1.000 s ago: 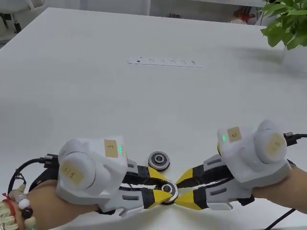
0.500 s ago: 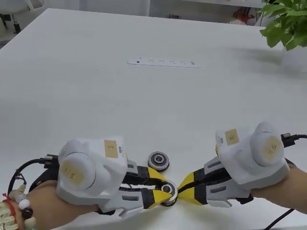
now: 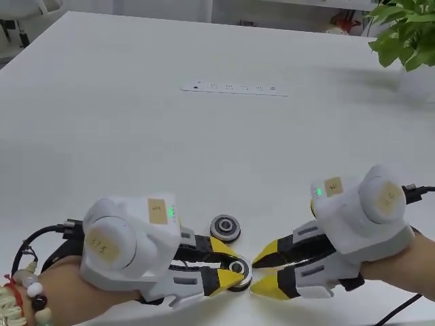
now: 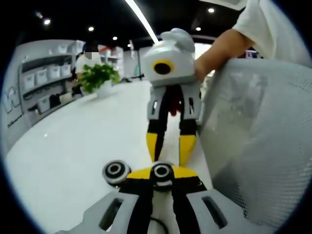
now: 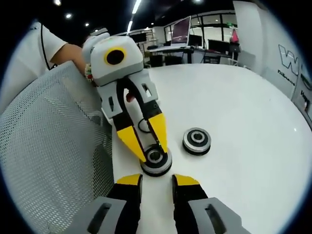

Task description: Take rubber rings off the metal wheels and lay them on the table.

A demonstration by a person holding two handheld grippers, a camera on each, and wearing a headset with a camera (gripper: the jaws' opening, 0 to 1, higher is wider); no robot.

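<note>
Left gripper (image 4: 162, 174) clamps a wheel (image 5: 156, 161) in its fingers; right gripper (image 5: 157, 181) gapes open just beside it; second wheel (image 3: 225, 227) sits nearby on the desk (image 3: 204, 149).

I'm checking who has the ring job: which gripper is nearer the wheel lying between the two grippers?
Left. The left gripper is shut on the wheel, jaws on either side. The right gripper faces it, open, its tips just short of it.
</note>
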